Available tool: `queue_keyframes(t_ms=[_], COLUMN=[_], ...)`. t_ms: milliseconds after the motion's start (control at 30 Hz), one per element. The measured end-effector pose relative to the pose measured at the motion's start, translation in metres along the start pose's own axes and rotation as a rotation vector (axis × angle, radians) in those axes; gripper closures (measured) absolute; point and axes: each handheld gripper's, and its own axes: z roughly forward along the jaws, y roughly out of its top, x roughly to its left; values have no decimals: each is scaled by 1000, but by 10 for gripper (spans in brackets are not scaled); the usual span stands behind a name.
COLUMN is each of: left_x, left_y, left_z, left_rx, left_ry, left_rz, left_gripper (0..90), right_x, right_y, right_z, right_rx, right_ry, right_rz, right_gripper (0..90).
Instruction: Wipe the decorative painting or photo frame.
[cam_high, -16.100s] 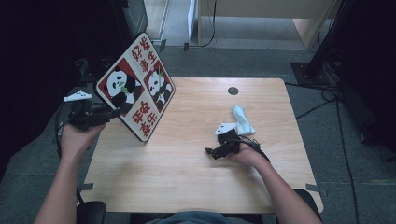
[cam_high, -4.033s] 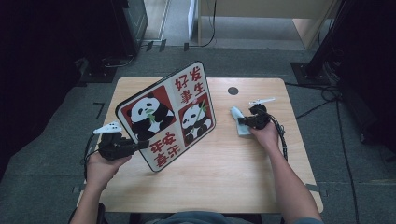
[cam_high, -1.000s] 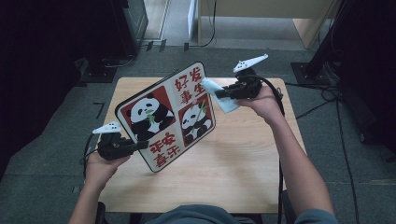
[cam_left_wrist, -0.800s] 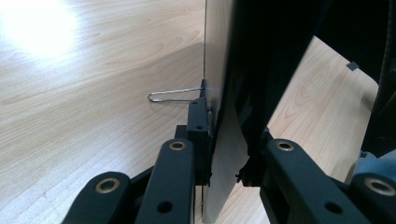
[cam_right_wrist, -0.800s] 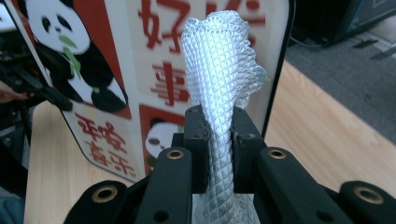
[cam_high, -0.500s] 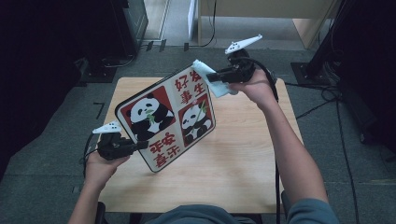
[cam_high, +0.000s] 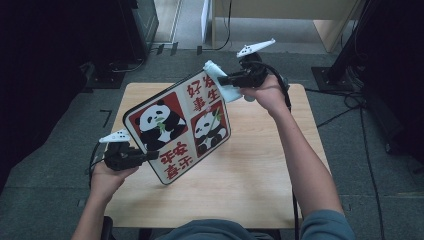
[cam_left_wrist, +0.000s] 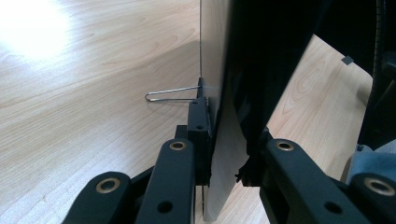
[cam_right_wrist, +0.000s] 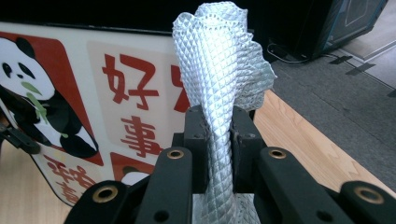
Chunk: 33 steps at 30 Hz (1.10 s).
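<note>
Your left tongs (cam_high: 150, 156) are clamped on the lower left edge of the board (cam_high: 180, 131), which stands tilted above the desk (cam_high: 260, 165), its printed face toward you. In the left gripper view the jaws pinch the thin panel (cam_left_wrist: 219, 140) edge-on, with a wire clip (cam_left_wrist: 170, 93) sticking out just past them.

Your right tongs (cam_high: 227, 80) are closed tight on a cloth (cam_high: 220, 82), and the wad rests at the board's top corner. In the right gripper view the quilted fabric (cam_right_wrist: 219, 70) bunches up between the jaws and fans out above them, right beside the red characters.

The board looks stiff, flat and light, but wide. Held at one edge, it will likely want to swing or twist when you press on it. The face looks glossy, so expect it to be slick under the pads; keep the grip deep on the rim rather than at the very lip. Press gently, since a thin panel like this could flex or slip out.

The cloth is soft and limp and weighs next to nothing. It will fold wherever you push it. Your hold near its middle leaves a good pad of fabric free in front, which should suit wiping. Keep the jaws themselves off the printed face, so that they do not scratch it.
</note>
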Motion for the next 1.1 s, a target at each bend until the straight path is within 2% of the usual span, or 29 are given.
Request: queue_keyframes(t_ms=[133,300,667,1100], left_x=[0,1,1,2], left_y=[0,0,0,0], left_z=[0,0,-1,-2], left_rx=[0,-2,2,6], left_ry=[0,1,1,2], left_rz=[-1,-2,1,6], left_gripper=[795,795,795,795], right_x=[0,0,-1,-5], right_y=[-3,-9,-22,-41], right_z=[1,5,9,16], right_rx=[11,54,37,18], right_ry=[-9,-15,-3,41], right_rz=[-8,-18,-2,22], right_gripper=[807,807,806,806])
